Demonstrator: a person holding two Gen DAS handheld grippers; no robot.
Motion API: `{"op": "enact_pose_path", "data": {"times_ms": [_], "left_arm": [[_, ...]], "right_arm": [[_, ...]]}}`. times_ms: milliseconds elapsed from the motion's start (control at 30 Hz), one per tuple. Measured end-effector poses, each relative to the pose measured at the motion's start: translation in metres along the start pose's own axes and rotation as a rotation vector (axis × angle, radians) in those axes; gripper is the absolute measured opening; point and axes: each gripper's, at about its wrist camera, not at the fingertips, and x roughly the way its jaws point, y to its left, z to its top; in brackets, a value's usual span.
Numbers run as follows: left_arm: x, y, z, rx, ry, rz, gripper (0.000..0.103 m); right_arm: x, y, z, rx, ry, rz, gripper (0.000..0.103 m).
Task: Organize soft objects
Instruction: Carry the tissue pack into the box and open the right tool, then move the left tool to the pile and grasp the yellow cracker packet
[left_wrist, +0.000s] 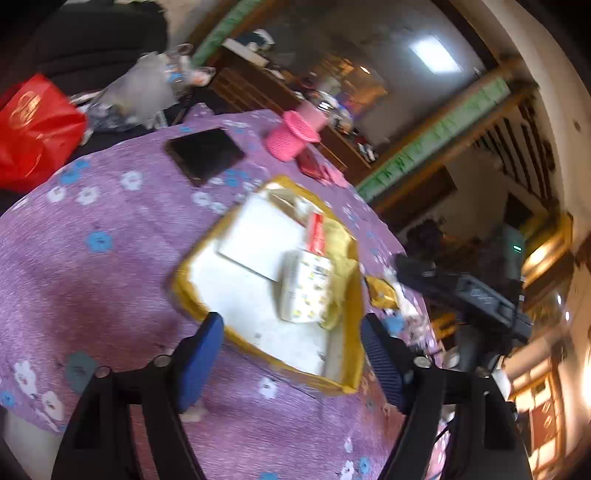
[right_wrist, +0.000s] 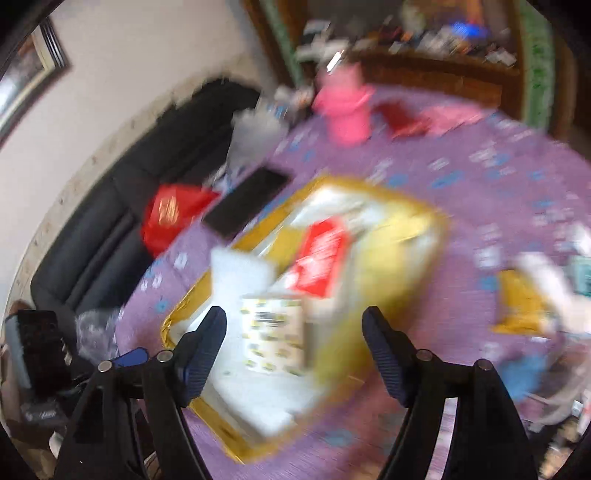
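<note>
A gold-rimmed tray with a white floor lies on the purple flowered tablecloth. In it are a flat white sheet, a red and white packet, a white pack with yellow print and a crumpled yellow soft bag. My left gripper is open over the tray's near rim, holding nothing. My right gripper hovers open above the printed pack, its fingers clear of it. The right wrist view is blurred.
A pink cup, a black phone and red pouches lie at the far side of the table. A yellow packet sits outside the tray. A red bag rests on a dark sofa.
</note>
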Motion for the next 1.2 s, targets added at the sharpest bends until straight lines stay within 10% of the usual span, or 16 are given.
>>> {"op": "enact_pose_path", "data": {"times_ms": [333, 733, 1200], "left_arm": [[0.048, -0.085, -0.034, 0.210, 0.152, -0.031, 0.082], [0.106, -0.164, -0.067, 0.321, 0.305, 0.008, 0.082], [0.251, -0.218, -0.015, 0.314, 0.383, 0.071, 0.082]], "right_arm": [[-0.137, -0.151, -0.064, 0.180, -0.280, -0.336, 0.093], [-0.135, -0.285, -0.077, 0.428, -0.347, -0.336, 0.093], [-0.126, -0.322, -0.098, 0.502, -0.339, -0.276, 0.093]]}}
